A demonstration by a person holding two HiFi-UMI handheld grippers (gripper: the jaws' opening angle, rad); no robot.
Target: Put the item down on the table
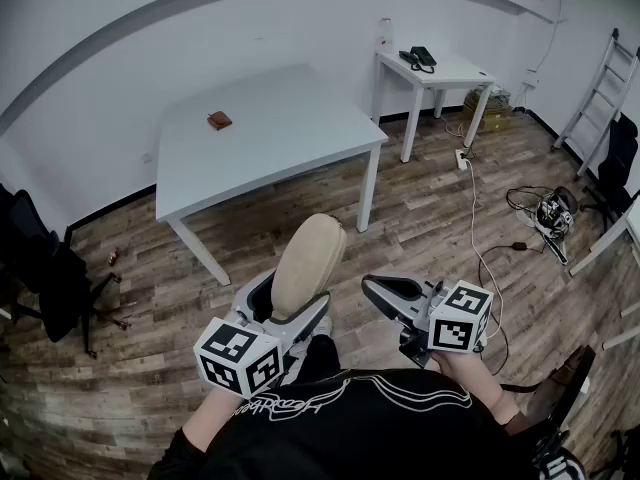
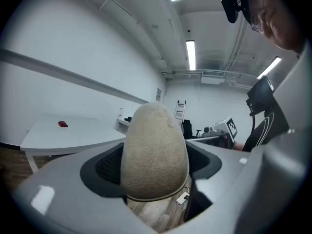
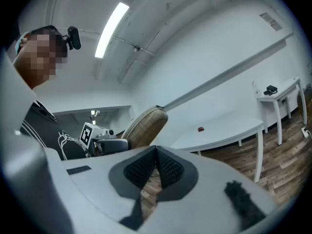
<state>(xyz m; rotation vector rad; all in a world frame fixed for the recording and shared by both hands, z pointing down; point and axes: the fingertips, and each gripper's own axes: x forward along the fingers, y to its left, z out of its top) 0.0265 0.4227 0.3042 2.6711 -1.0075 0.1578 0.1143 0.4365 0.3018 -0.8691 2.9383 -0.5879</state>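
Note:
My left gripper (image 1: 285, 303) is shut on a beige suede slipper (image 1: 306, 264), which stands upright between its jaws with the toe pointing up. In the left gripper view the slipper (image 2: 155, 150) fills the middle, wedged between the dark pads. My right gripper (image 1: 392, 290) is held beside it to the right, jaws shut with nothing between them; the right gripper view shows the pads (image 3: 168, 168) meeting. The white table (image 1: 270, 138) stands ahead, beyond both grippers, with a small brown-red object (image 1: 220, 120) on its far left part.
A smaller white desk (image 1: 440, 70) with a black phone (image 1: 420, 58) stands at the back right. A black office chair (image 1: 45, 273) is at the left. Cables (image 1: 480, 238), a ladder (image 1: 603, 83) and a small device (image 1: 553, 215) lie on the wooden floor at right.

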